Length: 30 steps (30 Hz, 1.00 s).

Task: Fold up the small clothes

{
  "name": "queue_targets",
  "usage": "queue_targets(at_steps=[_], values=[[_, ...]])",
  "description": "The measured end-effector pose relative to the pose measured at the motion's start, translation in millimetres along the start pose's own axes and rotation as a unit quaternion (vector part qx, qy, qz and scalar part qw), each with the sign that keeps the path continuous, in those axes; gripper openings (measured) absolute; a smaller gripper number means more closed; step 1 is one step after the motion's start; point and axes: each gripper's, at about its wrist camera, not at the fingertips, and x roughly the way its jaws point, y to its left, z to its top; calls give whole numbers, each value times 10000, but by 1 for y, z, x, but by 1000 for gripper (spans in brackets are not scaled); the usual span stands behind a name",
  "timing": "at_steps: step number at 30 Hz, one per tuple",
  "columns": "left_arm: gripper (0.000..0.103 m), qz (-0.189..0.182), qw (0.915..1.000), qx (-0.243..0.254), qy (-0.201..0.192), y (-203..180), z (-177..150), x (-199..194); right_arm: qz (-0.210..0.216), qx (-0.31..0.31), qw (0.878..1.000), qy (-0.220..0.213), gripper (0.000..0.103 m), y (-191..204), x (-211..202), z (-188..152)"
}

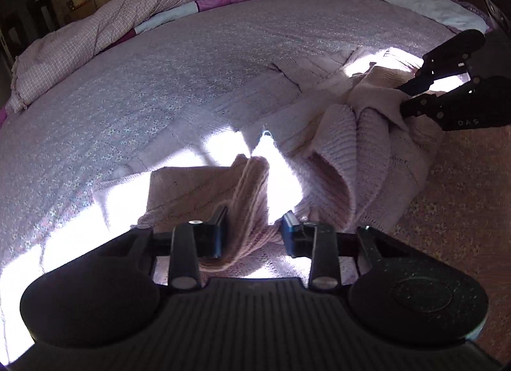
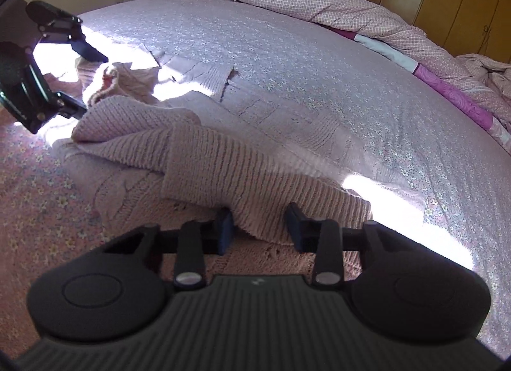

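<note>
The pink knit sweater (image 2: pixel 204 160) lies rumpled at the near edge of a bed (image 1: pixel 179 83) with a floral sheet and bright sun patches; a checked duvet (image 2: pixel 319 3) is heaped at the far side, wooden wardrobes (image 2: pixel 463 3) beyond. My left gripper (image 1: pixel 254 233) pinches a bunched fold; my right gripper (image 2: pixel 260 227) clamps the ribbed edge, both angled downward.
</note>
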Motion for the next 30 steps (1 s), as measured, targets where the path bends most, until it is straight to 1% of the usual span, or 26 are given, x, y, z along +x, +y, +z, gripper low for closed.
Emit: queue_targets(at_steps=[1, 2, 4, 7, 8, 10, 12, 14, 17, 21, 23, 24, 25, 26, 27, 29, 30], values=[[25, 47, 9999, -63, -95, 0, 0, -3, -50, -36, 10000, -55, 19, 1, -2, 1], [24, 87, 9997, -172, -151, 1, 1, -7, -148, -67, 9998, -114, 9, 1, -3, 3], [22, 163, 9980, -544, -290, 5, 3, -15, -248, 15, 9993, -271, 8, -2, -8, 7], [19, 390, 9925, -1038, -519, 16, 10, -27, -464, 155, 9977, -477, 7, -9, -13, 14], [15, 522, 9896, -1187, -615, 20, 13, -32, -567, 195, 9966, -568, 7, -12, -14, 17], [13, 757, 9827, -1484, -810, 32, 21, -39, -775, 278, 9939, -729, 7, -17, -16, 25], [13, 954, 9759, -1704, -979, 45, 27, -41, -973, 403, 9904, -890, 7, -23, -15, 35], [13, 1069, 9696, -1970, -977, 59, 33, -36, -1051, 535, 9885, -950, 7, -31, -9, 45], [13, 1216, 9647, -2154, -905, 72, 38, -17, -1147, 612, 9866, -988, 7, -38, 7, 57], [13, 1525, 9647, -2079, -530, 79, 41, 24, -1158, 700, 9875, -807, 7, -43, 45, 66], [13, 1635, 9623, -2157, -264, 83, 34, 44, -1021, 763, 9896, -665, 7, -45, 63, 66], [13, 1659, 9605, -2229, -146, 85, 28, 53, -1027, 801, 9897, -597, 8, -45, 72, 66], [14, 1689, 9582, -2305, -100, 87, 23, 61, -1138, 812, 9886, -562, 8, -44, 79, 64], [17, 1746, 9561, -2346, -176, 85, 19, 63, -1226, 798, 9880, -496, 8, -43, 87, 63], [17, 1810, 9558, -2306, -230, 83, 18, 64, -1263, 828, 9877, -406, 8, -44, 94, 61], [17, 1891, 9574, -2173, -226, 80, 18, 67, -1239, 1093, 9861, -189, 8, -49, 105, 54], [17, 1883, 9580, -2150, -227, 80, 18, 67, -1219, 1293, 9840, -147, 8, -54, 108, 50]])
